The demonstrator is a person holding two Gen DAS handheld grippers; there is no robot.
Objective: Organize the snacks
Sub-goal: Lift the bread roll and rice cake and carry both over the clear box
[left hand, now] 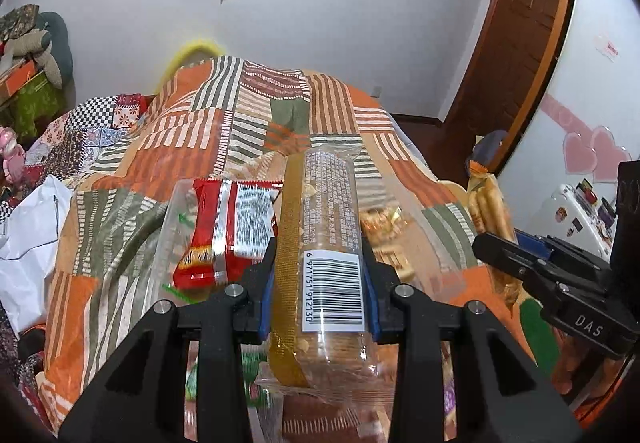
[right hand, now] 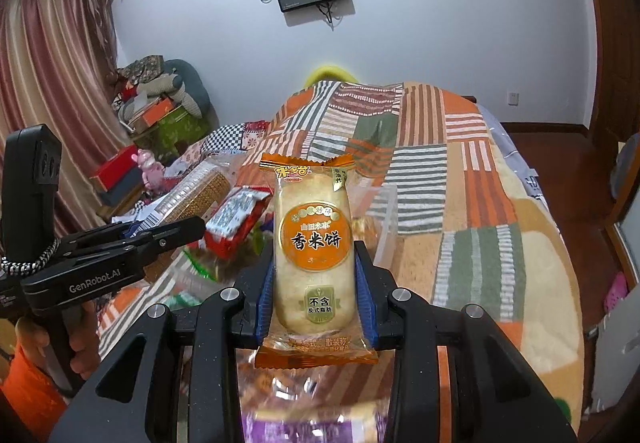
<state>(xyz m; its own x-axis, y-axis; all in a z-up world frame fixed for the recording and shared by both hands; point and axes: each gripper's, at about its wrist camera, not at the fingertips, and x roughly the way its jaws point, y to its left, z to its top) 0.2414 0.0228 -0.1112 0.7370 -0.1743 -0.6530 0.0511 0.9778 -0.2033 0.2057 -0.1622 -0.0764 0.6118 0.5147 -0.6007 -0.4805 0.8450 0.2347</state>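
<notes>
My left gripper (left hand: 318,255) is shut on a long clear cracker pack (left hand: 328,227) with a barcode label and a mustard stripe, held lengthwise above the bed. Beside it a red snack packet (left hand: 228,231) lies in a clear plastic box (left hand: 170,227). In the right wrist view my right gripper (right hand: 316,259) is shut on an orange-trimmed rice cracker packet (right hand: 314,243), standing upright between the blue pads. The left gripper (right hand: 192,227) with its cracker pack (right hand: 200,191) shows at the left there, next to the red packet (right hand: 236,219). The right gripper (left hand: 496,247) shows at the right edge of the left wrist view.
An orange, green and white striped patchwork blanket (right hand: 460,203) covers the bed under both grippers. More wrapped snacks lie blurred below the jaws. A white bag (left hand: 28,235) lies at the left, piled boxes and cushions (right hand: 160,107) stand by the curtain, and a wooden door (left hand: 520,43) is at the right.
</notes>
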